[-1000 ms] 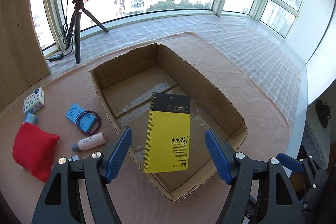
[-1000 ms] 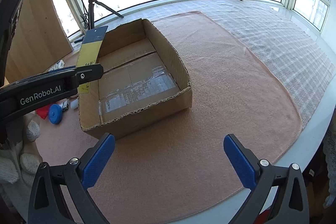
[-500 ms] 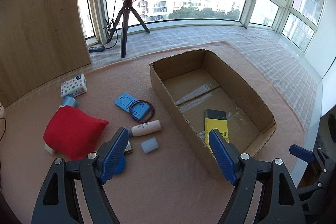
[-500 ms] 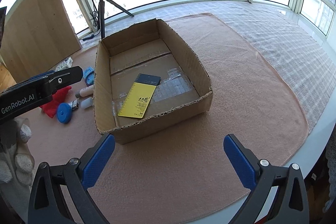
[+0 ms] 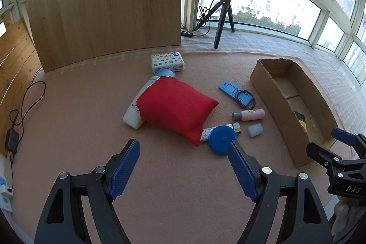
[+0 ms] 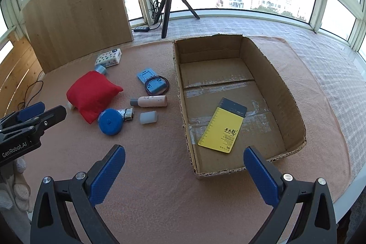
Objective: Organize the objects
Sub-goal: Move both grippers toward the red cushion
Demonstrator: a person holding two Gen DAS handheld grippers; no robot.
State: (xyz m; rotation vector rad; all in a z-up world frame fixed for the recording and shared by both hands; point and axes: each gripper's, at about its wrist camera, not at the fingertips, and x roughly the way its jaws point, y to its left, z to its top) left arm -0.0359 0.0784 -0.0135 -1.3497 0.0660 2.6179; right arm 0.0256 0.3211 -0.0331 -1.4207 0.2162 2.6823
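Observation:
The cardboard box (image 6: 281,84) lies on the pink mat with a yellow packet (image 6: 223,127) flat on its floor. Left of it are a red pouch (image 5: 176,106) lying over a white bottle (image 5: 135,109), a blue round disc (image 5: 222,138), a small pink bottle (image 5: 250,114), a translucent cap (image 5: 255,129), a blue tray with a cord loop (image 5: 238,96) and a tissue pack (image 5: 167,62). My left gripper (image 5: 183,159) hangs open above the mat just in front of the pouch and disc. My right gripper (image 6: 184,166) is open, empty, near the box's front left corner.
A ring light on a tripod (image 5: 223,15) stands at the window. A wooden board (image 5: 103,4) leans at the back left. A black cable with an adapter (image 5: 13,129) runs along the left wall. The mat's rounded edge (image 6: 343,175) lies to the right.
The yellow packet left my left gripper and now lies in the box. The left gripper swung left from over the box to the loose objects. The right gripper shifted left too.

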